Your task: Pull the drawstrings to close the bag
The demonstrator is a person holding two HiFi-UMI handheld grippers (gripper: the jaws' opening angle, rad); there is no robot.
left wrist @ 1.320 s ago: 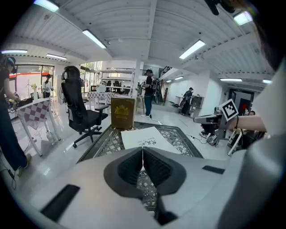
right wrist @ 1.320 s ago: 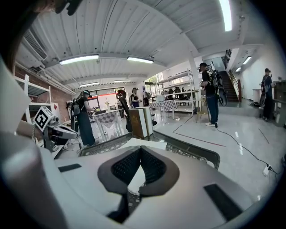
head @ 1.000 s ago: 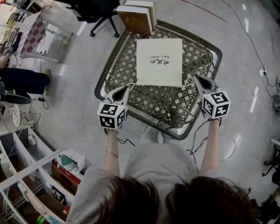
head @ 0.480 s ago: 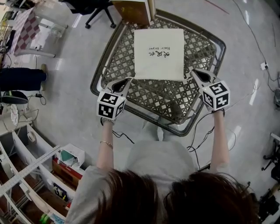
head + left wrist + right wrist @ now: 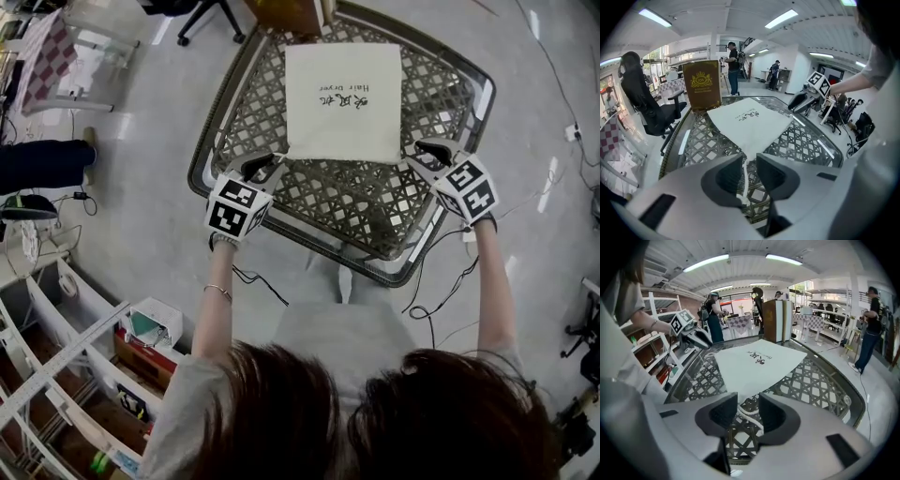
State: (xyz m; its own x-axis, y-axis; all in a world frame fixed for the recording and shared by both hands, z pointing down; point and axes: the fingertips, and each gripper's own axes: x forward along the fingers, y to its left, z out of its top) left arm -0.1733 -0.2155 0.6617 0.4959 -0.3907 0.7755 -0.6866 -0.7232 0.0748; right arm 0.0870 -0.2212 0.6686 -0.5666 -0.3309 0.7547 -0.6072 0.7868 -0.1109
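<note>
Jaws opening on left gripper (image 5: 749, 161) and right gripper (image 5: 748, 404), narrow gap each; white drawstring cords (image 5: 743, 180) lie between pads, unpressed. Flat white fabric bag (image 5: 343, 101) rests on glass-topped lattice table (image 5: 375, 202). Grippers flank near corners, judged for outward pull.

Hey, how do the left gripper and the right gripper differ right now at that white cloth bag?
The left gripper is at the near left corner of the white cloth bag; the right gripper is at its near right corner. The left drawstring runs almost straight between the left gripper's jaws; the right drawstring curves slack between the right gripper's. Shared: both pairs of jaws are opening, cord between them unpinched.
</note>
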